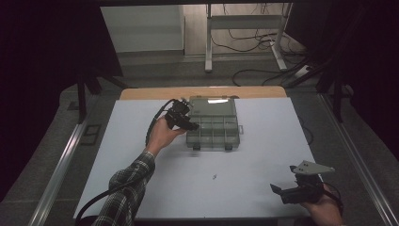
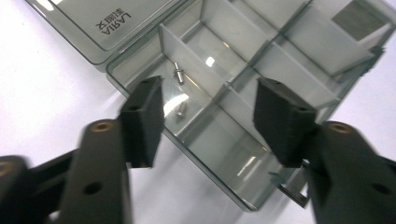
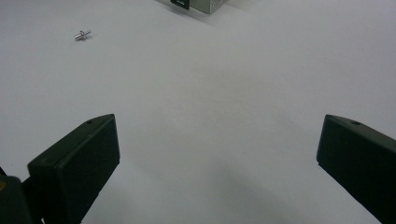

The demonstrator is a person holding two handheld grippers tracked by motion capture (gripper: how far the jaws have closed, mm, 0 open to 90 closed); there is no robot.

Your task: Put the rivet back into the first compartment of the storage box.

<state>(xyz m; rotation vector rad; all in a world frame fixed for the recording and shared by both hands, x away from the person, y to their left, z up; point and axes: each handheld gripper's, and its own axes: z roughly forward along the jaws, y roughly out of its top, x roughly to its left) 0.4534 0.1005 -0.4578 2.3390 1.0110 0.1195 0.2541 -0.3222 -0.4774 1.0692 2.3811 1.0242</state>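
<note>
A smoky clear compartment box lies open on the white table, its lid folded back. My left gripper hovers over the box's left side. In the left gripper view this gripper is open, jaws wide apart above the box, nothing between the pads. Two small metal screws lie in the compartment below. Another small screw lies loose on the table. My right gripper rests near the front right corner, open and empty.
The white table top ends in a wooden strip at the back. Metal rails run along both sides. A frame with cables stands on the floor beyond. A corner of the box shows at the top of the right gripper view.
</note>
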